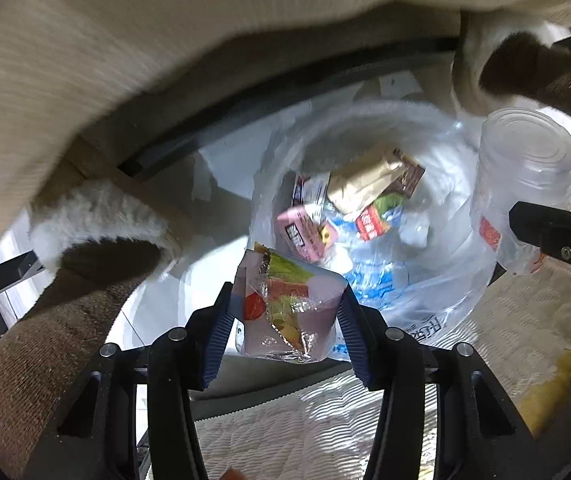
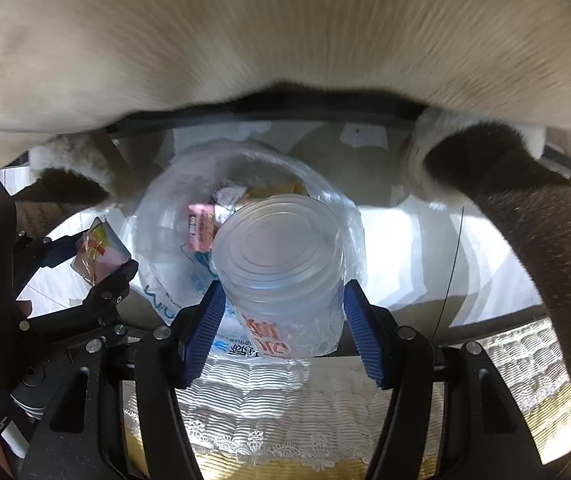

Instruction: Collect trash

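My left gripper [image 1: 285,316] is shut on a crumpled pink and green snack wrapper [image 1: 285,304], held above the near rim of a clear plastic trash bag [image 1: 437,304] on the floor. The bag holds several wrappers and a pink carton [image 1: 299,236]. My right gripper [image 2: 281,312] is shut on a clear plastic cup [image 2: 285,256] with red print, bottom facing the camera, held over the same bag [image 2: 157,240]. The cup [image 1: 525,184] and a right finger [image 1: 557,236] show at the right of the left wrist view. The left gripper with the wrapper [image 2: 99,252] shows at the left of the right wrist view.
The person's beige ribbed top [image 2: 285,40] fills the upper part of both views. Brown sleeves with white fleece cuffs [image 2: 525,208] [image 1: 97,236] reach in from both sides. A white lace cloth [image 2: 285,412] over a yellow cover lies below the grippers. The floor [image 2: 425,248] is pale and shiny.
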{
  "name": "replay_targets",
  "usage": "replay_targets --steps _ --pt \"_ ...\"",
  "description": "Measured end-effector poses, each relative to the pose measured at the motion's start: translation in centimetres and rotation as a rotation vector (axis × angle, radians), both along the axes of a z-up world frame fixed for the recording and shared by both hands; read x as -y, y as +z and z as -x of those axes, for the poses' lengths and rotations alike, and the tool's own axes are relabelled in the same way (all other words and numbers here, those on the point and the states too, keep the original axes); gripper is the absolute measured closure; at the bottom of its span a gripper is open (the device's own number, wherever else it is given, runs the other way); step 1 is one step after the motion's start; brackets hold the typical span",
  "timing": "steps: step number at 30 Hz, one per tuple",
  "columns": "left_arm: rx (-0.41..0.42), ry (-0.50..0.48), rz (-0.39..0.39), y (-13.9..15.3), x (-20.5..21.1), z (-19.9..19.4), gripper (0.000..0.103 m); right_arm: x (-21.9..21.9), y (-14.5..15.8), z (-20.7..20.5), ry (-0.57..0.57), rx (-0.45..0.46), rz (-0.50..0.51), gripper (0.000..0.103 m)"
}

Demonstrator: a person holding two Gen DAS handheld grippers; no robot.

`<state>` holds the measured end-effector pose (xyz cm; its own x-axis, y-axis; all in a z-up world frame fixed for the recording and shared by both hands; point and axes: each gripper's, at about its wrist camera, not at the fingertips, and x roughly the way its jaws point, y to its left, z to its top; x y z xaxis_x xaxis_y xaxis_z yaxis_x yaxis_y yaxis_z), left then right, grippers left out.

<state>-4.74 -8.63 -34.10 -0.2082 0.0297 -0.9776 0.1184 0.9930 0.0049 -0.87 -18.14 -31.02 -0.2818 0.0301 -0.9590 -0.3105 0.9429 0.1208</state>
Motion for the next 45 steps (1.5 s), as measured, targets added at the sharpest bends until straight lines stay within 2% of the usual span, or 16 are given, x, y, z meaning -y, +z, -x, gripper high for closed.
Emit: replay_targets --steps 6,15,17,19,21,22,23,24,32,36,45 --pt "-0.063 -0.021 -0.004 -1.9 0.1 -0.3 0.053 -0.3 -3.2 0.4 0.000 -0.079 0.041 0.042" --pt "-0.150 -0.090 0.000 -5.1 0.5 0.1 0.051 0.3 -6.0 0.2 -0.032 -0.153 0.082 0.042" --pt "-0.163 -0.084 0.011 -5.5 0.4 0.2 0.044 0.5 -6.4 0.3 -0.035 -0.161 0.087 0.041" --pt "-0.171 -0.077 0.021 -5.7 0.2 0.3 0.031 0.6 -6.7 0.3 -0.042 -0.167 0.087 0.034" --pt "-0.169 -0.072 0.037 -5.7 0.1 0.4 0.027 0.7 -6.6 0.2 -0.044 -0.164 0.092 0.034" --pt "-0.166 -0.067 0.049 -5.6 0.1 0.3 0.025 0.8 -6.6 0.2 -0.043 -0.160 0.097 0.023" --pt "-0.164 -0.061 0.061 -5.4 0.1 0.3 0.024 0.8 -6.5 0.3 -0.041 -0.157 0.098 0.016" --pt "-0.161 -0.056 0.070 -5.2 0.1 0.3 0.020 0.8 -6.3 0.3 -0.039 -0.150 0.094 0.014" --pt "-0.108 -0.060 0.099 -2.8 0.7 0.5 0.010 1.0 -4.2 0.4 -0.041 -0.091 0.089 0.013" --pt "-0.047 -0.117 0.063 -0.7 1.6 0.7 0.006 1.1 -2.5 0.4 -0.043 -0.033 0.089 0.013" --pt "0.095 -0.163 0.017 4.2 2.0 1.3 0.006 1.8 2.5 0.8 -0.055 0.148 0.086 0.013"
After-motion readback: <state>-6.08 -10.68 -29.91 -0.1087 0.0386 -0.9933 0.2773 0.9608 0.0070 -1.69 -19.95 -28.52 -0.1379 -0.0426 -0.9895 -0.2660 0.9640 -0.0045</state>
